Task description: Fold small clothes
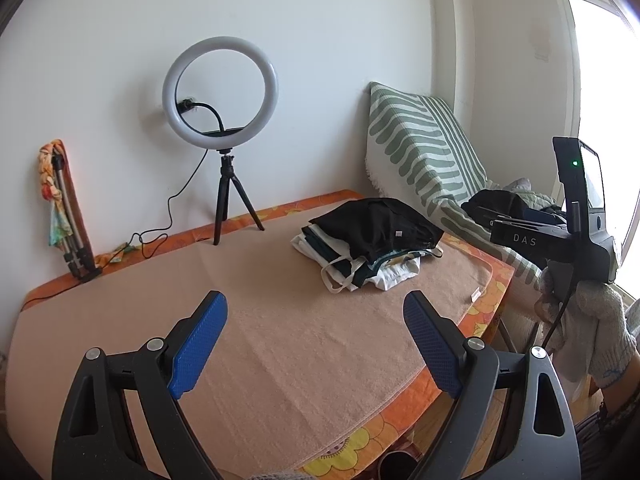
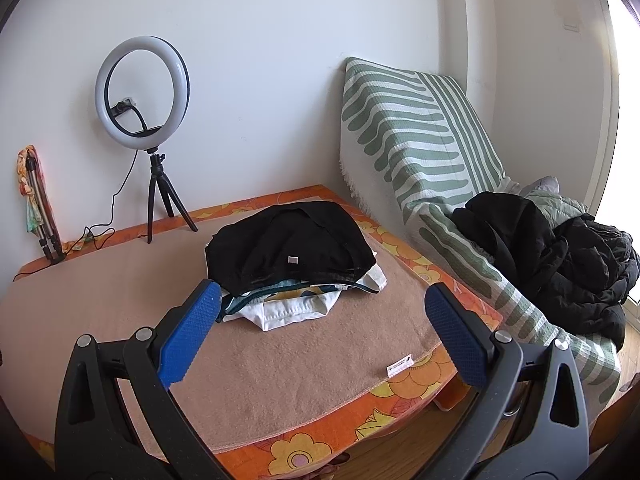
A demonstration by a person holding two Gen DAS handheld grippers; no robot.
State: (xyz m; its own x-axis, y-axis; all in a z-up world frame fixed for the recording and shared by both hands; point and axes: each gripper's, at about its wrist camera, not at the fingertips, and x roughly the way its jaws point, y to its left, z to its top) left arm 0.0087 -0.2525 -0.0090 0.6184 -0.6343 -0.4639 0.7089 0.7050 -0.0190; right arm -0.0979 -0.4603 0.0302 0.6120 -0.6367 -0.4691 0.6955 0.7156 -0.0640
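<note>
Towel [image 2: 300, 376] spread over the tabletop [image 2: 400, 412]. Pile of folded clothes [image 2: 296, 264] on the towel, toward its far right part. Ring light on a tripod [image 2: 142, 92] behind the pile and to its left, at the wall; its cable runs left along the tabletop's back edge. Folded tripod [image 2: 38, 208] leans on the wall at far left. Draped cushion [image 2: 408, 140] stands right of the tabletop, against the wall; heap of jackets [image 2: 560, 256] before it.
</note>
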